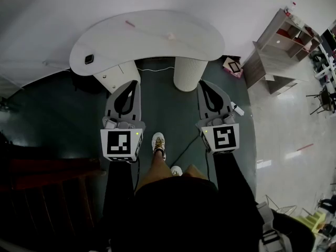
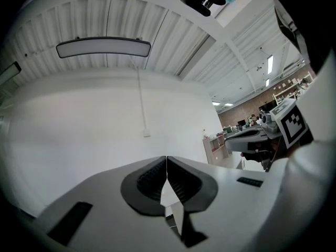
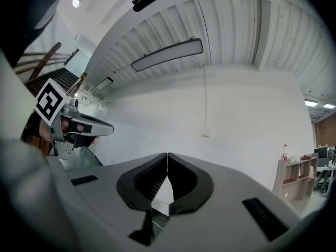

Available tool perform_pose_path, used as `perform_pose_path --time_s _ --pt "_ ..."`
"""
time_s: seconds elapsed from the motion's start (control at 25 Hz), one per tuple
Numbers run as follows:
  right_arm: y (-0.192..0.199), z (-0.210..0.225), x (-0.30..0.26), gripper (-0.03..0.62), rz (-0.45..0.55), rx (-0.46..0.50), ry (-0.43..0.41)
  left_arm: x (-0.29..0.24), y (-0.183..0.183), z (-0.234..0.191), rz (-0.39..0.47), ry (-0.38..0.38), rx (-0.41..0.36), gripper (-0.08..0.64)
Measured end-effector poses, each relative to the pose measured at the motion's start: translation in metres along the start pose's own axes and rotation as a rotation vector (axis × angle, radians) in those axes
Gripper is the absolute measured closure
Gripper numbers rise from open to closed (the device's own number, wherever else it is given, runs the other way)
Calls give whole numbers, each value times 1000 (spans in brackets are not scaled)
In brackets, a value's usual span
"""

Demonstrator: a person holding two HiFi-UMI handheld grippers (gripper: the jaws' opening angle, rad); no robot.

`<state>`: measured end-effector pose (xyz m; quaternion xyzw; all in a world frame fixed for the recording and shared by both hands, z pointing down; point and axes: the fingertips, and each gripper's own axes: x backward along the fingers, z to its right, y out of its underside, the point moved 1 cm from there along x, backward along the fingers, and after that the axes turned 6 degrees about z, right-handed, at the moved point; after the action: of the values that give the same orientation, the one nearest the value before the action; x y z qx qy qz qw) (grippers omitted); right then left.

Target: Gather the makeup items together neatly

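Note:
A white curved table stands ahead of me in the head view. On it lie a thin pink stick, a small white item and a small black item near its left end. My left gripper and right gripper are held side by side in front of the table, short of its near edge, both pointing level. The left gripper has its jaws shut with nothing between them. The right gripper is shut and empty too. Each gripper view looks at a bare white wall.
Under the table are a white ribbed pedestal and a white drawer unit. A wooden shelf unit stands at the right, with a small box on the floor beside it. Dark wooden stairs lie at the left. A cable runs across the dark floor.

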<state>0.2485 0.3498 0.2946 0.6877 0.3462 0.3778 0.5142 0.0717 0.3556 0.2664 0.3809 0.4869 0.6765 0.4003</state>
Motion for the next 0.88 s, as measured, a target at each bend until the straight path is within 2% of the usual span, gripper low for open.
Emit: perform_pose_path --time_s 0.4,0.64,0.88 --pt "-19 19 -127 566 72 -13 65 -101 2 -77 41 68 -8 543" --pt "3 17 -175 566 15 28 85 -141 20 -111 43 114 14 543" --pt "21 22 -191 566 -30 29 119 -163 38 -126 39 142 37 543"
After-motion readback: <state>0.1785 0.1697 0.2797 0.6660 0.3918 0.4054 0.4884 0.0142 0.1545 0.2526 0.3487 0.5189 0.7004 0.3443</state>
